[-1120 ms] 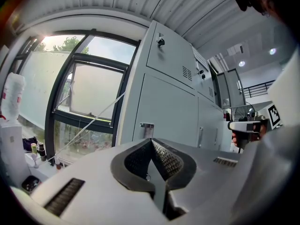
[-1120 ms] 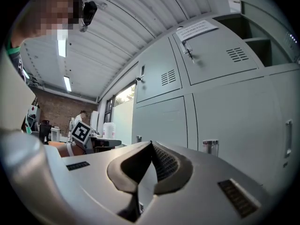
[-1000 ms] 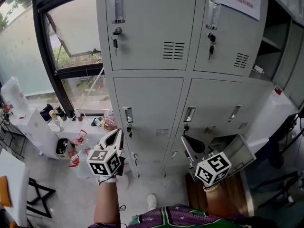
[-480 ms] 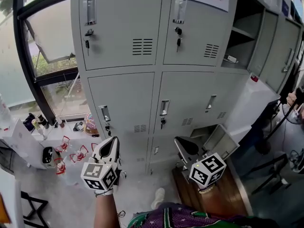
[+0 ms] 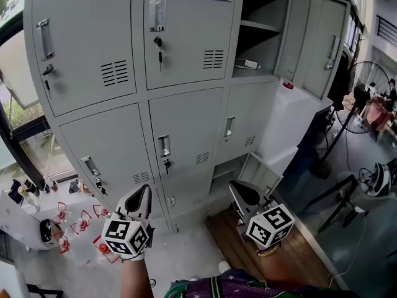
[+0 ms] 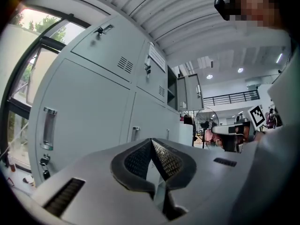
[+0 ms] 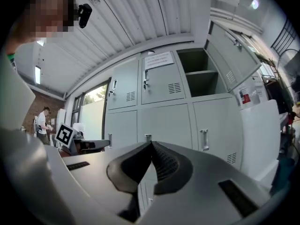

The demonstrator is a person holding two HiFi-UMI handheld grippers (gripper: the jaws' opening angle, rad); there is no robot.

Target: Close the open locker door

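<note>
A bank of grey lockers (image 5: 186,123) fills the head view. One upper compartment (image 5: 257,36) stands open, and its door (image 5: 294,33) is swung out to the right. A shelf and a small white item (image 5: 250,64) show inside it. My left gripper (image 5: 141,194) is low and left, shut and empty, well short of the lockers. My right gripper (image 5: 239,191) is low and centre, also shut and empty, below the open compartment. The open compartment (image 7: 201,76) and its door (image 7: 232,48) lie up and to the right in the right gripper view. That door (image 6: 191,92) is far off in the left gripper view.
A bottom-row locker door (image 5: 263,174) also hangs ajar near my right gripper. A white cabinet (image 5: 291,120) with a red item on top stands right of the lockers. Stands and a fan (image 5: 356,79) crowd the right side. Bottles and clutter (image 5: 37,222) sit under the window at the left.
The head view has swung to the right: the lockers slid left and the open upper compartment came further into frame. Both grippers moved along with it and stayed shut.
</note>
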